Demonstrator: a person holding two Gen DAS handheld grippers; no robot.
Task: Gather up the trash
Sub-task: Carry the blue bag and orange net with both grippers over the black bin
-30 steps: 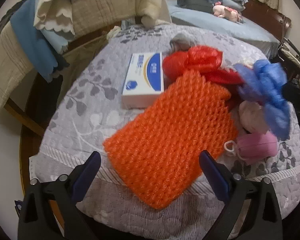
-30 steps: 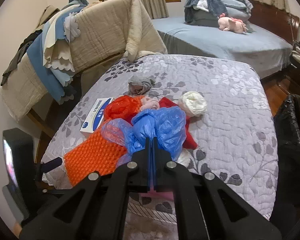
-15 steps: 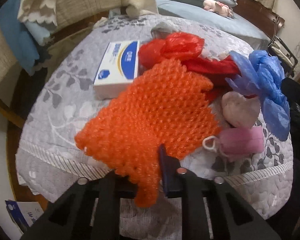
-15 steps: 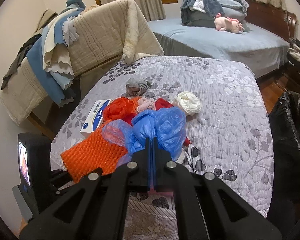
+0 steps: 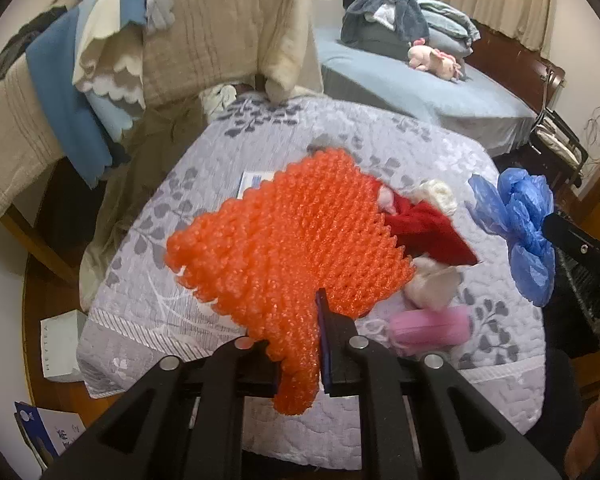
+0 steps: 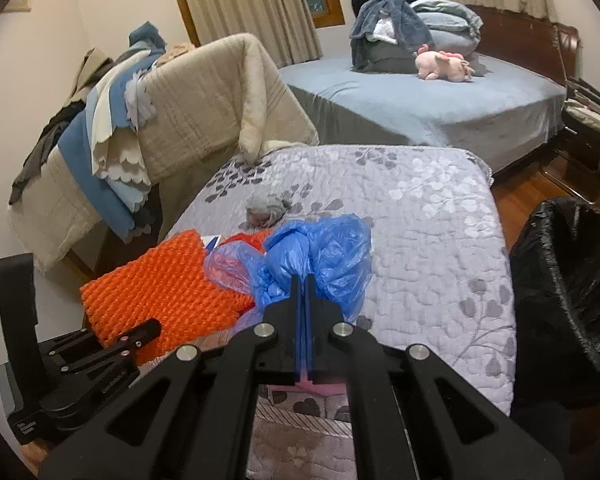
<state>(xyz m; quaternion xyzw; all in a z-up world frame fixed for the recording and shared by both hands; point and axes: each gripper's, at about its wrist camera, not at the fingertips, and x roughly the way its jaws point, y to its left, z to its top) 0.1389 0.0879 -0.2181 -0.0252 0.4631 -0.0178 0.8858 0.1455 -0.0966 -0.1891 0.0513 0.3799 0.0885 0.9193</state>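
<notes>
A: Starting at the left, what is the left gripper (image 5: 300, 344) doing?

B: Its jaws are pinched on a corner of the orange bubble-textured plastic sheet (image 5: 292, 240), which fills the middle of the left wrist view, raised off the grey leaf-patterned quilt (image 5: 140, 280). A second ago those jaws stood wide with the sheet lying flat.

A: And to the right?

B: The right gripper (image 6: 304, 292) is clamped on the crumpled blue plastic bag (image 6: 320, 256), as before. It holds the bag aloft, probably bound for the black bin liner (image 6: 564, 280) at the right edge, now showing larger.
</notes>
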